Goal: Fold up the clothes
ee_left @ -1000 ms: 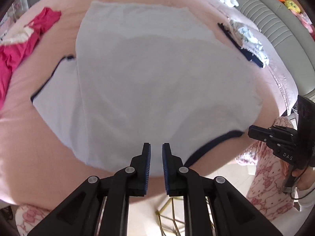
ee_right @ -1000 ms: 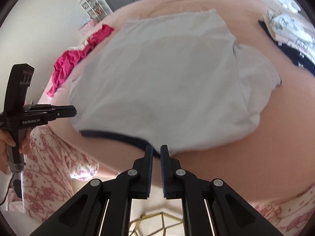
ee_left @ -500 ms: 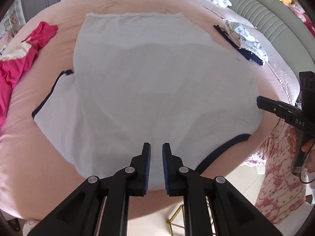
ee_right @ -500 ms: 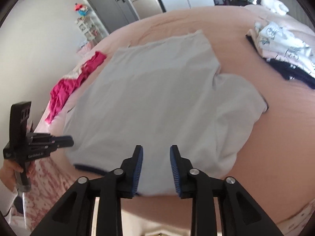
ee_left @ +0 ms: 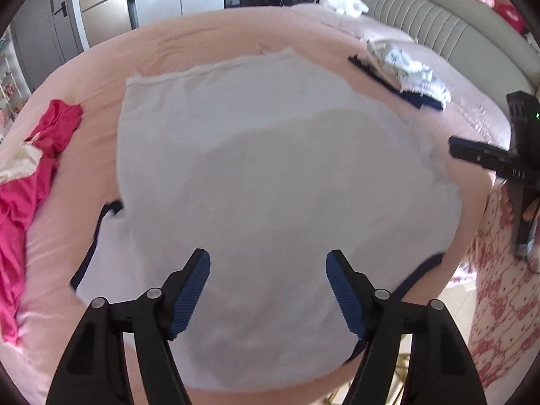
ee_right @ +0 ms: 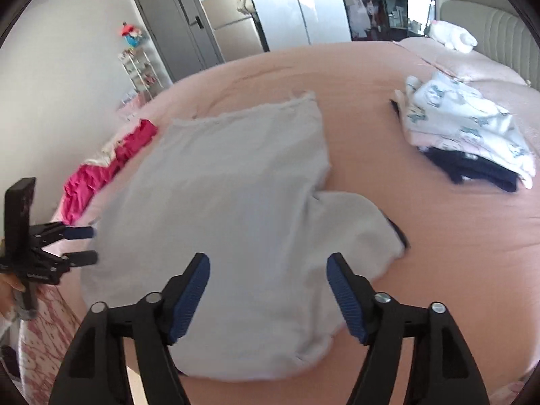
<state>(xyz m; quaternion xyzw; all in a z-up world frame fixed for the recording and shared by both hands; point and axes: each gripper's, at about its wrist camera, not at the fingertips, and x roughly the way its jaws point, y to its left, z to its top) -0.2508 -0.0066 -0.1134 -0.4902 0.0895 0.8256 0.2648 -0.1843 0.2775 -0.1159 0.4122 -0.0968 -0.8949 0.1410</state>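
White t-shirt (ee_left: 276, 182) with navy trim lies flat on the pink bed (ee_left: 84, 155), sides partly folded in, one sleeve sticking out on the right in the right wrist view. Left gripper (ee_left: 268, 290) jaws opening, wide, nothing between them, shirt's near edge just under and ahead. Right gripper (ee_right: 268, 292) jaws also opening, empty, above the near hem area. Shirt's long axis runs away from both cameras, raw far edge pointing toward the room's grey doors.
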